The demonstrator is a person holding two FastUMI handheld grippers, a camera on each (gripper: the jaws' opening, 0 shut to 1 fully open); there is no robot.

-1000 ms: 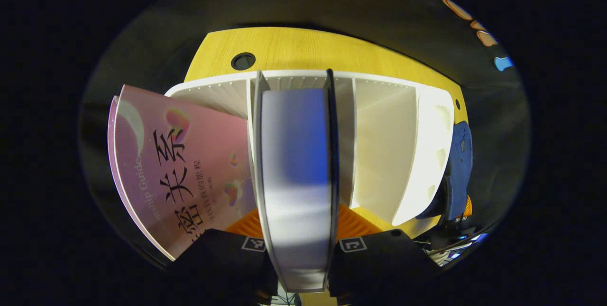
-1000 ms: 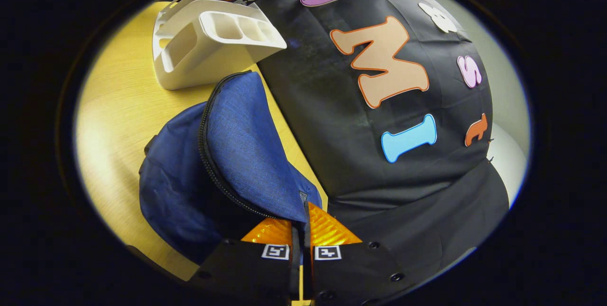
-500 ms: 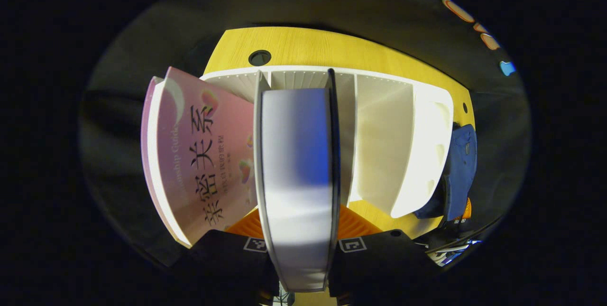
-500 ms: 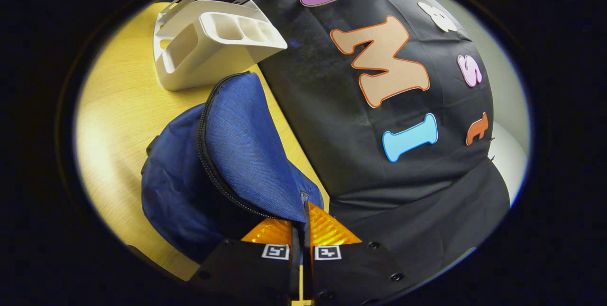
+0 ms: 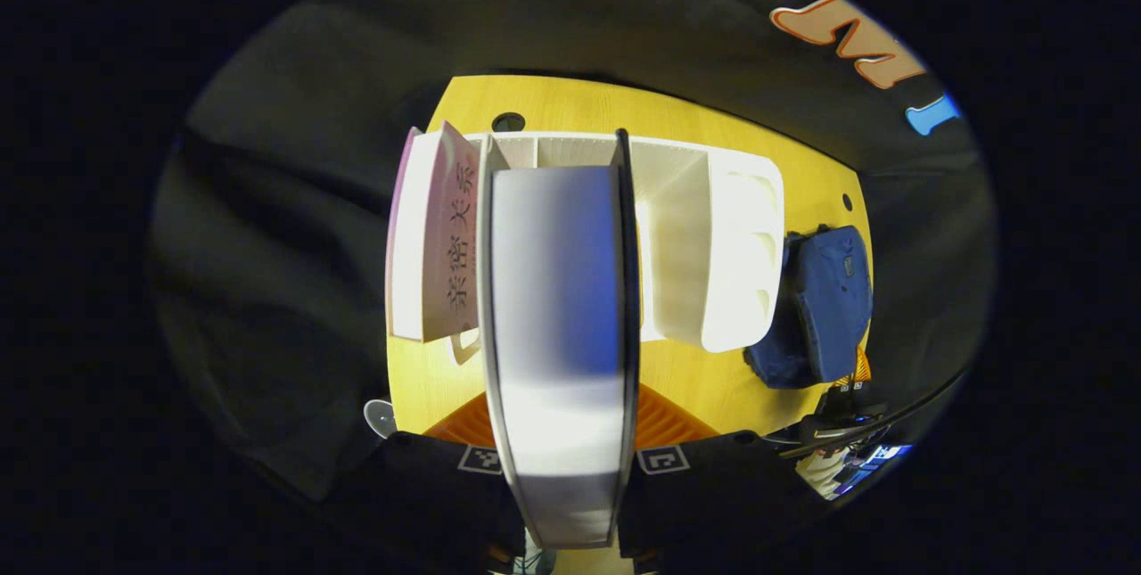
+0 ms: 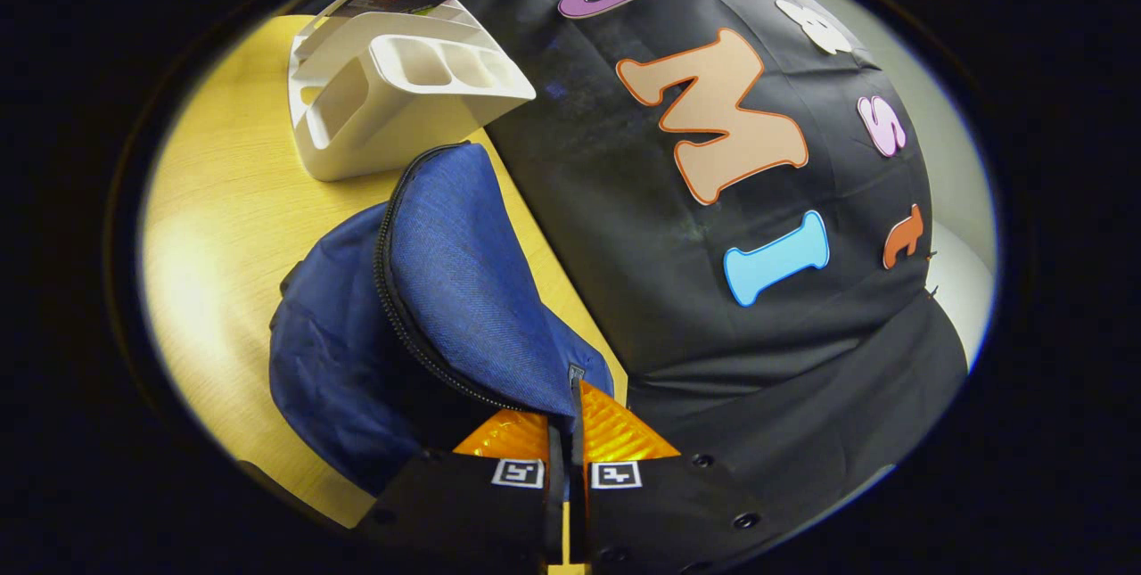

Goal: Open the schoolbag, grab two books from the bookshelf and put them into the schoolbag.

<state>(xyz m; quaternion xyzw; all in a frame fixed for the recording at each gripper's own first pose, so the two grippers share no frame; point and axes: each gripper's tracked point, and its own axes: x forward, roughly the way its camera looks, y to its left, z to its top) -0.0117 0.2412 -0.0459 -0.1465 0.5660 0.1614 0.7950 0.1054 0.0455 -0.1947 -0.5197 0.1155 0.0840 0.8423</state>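
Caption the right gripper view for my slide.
Right gripper pinches the blue schoolbag's flap open beside the white bookshelf.

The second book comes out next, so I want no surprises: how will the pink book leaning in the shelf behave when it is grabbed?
The pink book leans against a divider of the white bookshelf, so a nudge may tip it. Its cover looks glossy, perhaps slippery. It looks thin, probably light and somewhat bendy.

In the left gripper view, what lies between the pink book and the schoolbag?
The white bookshelf stands between the pink book and the schoolbag.
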